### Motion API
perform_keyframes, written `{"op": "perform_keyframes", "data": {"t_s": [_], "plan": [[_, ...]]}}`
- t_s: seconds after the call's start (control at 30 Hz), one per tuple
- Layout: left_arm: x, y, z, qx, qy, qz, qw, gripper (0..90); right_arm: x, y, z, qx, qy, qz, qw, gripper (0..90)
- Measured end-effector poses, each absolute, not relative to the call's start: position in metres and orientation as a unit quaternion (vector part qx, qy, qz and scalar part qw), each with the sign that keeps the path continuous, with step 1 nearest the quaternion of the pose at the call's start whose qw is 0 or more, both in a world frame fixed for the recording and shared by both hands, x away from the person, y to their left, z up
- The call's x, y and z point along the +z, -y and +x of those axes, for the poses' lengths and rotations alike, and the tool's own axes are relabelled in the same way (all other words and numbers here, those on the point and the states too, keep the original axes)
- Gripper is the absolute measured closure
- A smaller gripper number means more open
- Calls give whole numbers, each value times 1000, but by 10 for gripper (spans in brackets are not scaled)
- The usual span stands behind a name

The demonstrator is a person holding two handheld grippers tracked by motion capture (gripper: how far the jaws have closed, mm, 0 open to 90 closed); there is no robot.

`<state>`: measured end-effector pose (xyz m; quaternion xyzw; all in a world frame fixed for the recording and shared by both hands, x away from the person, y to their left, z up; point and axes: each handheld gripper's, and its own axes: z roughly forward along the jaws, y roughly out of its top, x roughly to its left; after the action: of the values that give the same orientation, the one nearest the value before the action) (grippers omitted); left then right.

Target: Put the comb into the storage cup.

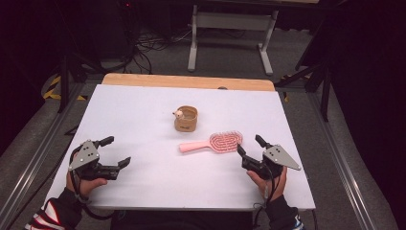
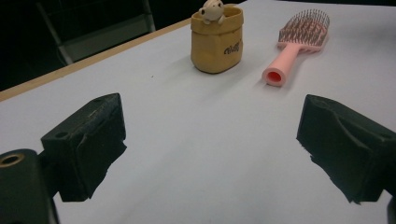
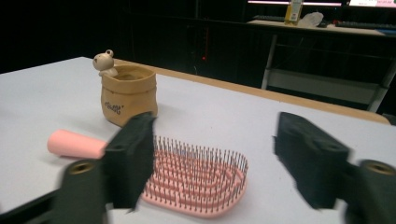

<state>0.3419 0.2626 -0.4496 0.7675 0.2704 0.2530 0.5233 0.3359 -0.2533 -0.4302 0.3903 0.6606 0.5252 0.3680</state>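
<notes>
Right hand-held gripper blurred, its jaw hiding part of pink brush handle.

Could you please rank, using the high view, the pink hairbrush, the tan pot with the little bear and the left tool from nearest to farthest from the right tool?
1. Pink hairbrush: its bristled head lies just ahead of the right tool, toward the table's middle.
2. Tan pot: farther back, beyond the brush handle.
3. Left tool: across the table, near the left edge.
</notes>
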Motion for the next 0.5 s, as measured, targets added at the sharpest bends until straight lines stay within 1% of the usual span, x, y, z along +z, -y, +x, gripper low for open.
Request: {"op": "perform_keyframes", "data": {"t_s": [0.03, 0.07, 0.1, 0.17, 0.2, 0.23, 0.27, 0.3, 0.4, 0.5], "plan": [[-451, -265, 338, 251, -272, 767, 524, 89, -426, 249, 339, 527, -664, 382, 367, 453], [-452, -267, 337, 248, -274, 767, 524, 89, -423, 246, 341, 533, -664, 379, 363, 524], [-452, -267, 337, 248, -274, 767, 524, 89, -423, 246, 341, 533, -664, 379, 363, 524], [-455, -269, 334, 244, -279, 768, 523, 89, -417, 237, 349, 534, -675, 377, 342, 654], [-457, -270, 333, 243, -279, 770, 519, 89, -413, 229, 356, 533, -684, 371, 333, 750], [-457, -270, 333, 243, -279, 770, 519, 88, -413, 229, 356, 533, -684, 371, 333, 750], [-457, -270, 333, 245, -279, 770, 519, 88, -412, 225, 359, 530, -688, 369, 331, 779], [-457, -270, 332, 244, -278, 769, 521, 88, -411, 217, 365, 526, -699, 363, 322, 834], [-457, -270, 333, 245, -276, 769, 522, 84, -413, 192, 381, 501, -731, 343, 313, 898], [-457, -270, 333, 246, -276, 769, 521, 83, -415, 169, 396, 482, -754, 336, 295, 900]]}}
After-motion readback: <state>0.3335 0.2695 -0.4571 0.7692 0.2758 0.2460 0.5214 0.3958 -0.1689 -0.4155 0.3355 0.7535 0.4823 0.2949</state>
